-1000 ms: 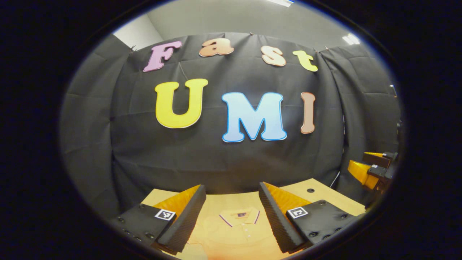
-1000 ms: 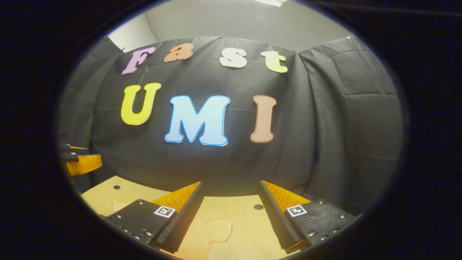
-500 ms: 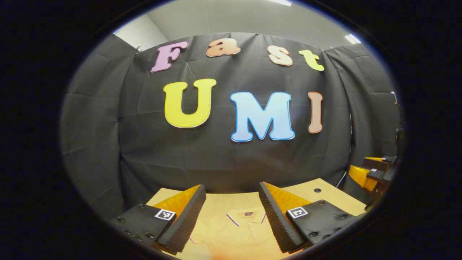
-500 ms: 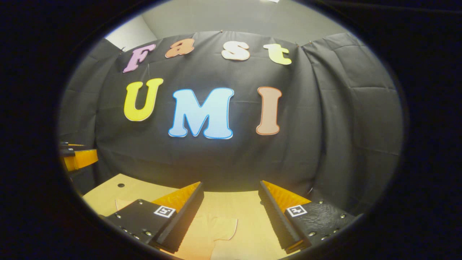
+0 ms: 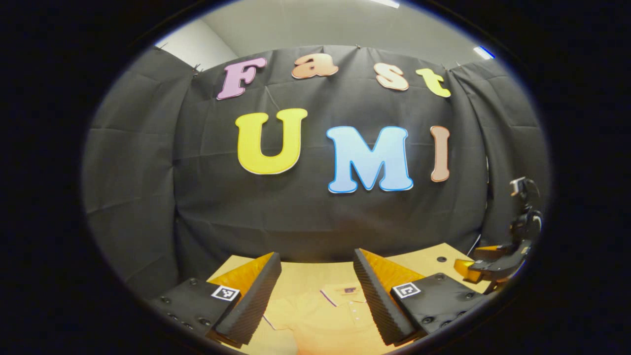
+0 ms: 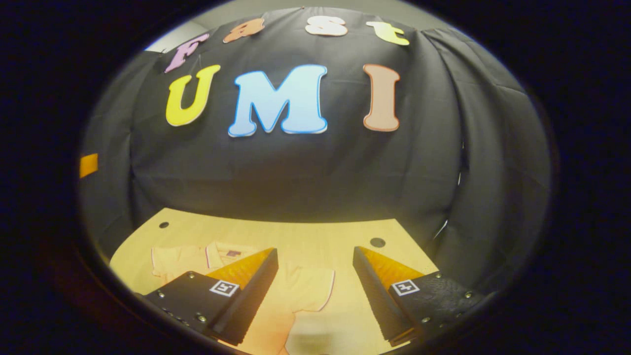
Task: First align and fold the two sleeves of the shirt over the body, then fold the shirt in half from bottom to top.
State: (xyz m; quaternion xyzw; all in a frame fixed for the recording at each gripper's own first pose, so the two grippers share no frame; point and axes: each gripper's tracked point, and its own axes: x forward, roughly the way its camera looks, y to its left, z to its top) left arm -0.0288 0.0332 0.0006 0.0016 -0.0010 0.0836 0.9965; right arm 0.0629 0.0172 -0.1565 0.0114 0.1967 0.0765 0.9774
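Hovering above flat shirt [image 6: 305, 288] on table [image 6: 296, 236], both tongs agape.

light wooden table [image 6: 296, 236] at my 6 o'clock, couple of small dark holes [image 6: 377, 242] in the top around 5 and 8, black cloth wall [image 6: 296, 167] from 9 to 3, grey ceiling [image 5: 345, 24] up at 12

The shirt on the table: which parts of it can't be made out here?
- Left gripper view: the shirt has its hem cut off by the bottom edge, its sides hidden behind the open jaws.
- Right gripper view: one sleeve shows; a finger covers the body.
- Collar label: too small.
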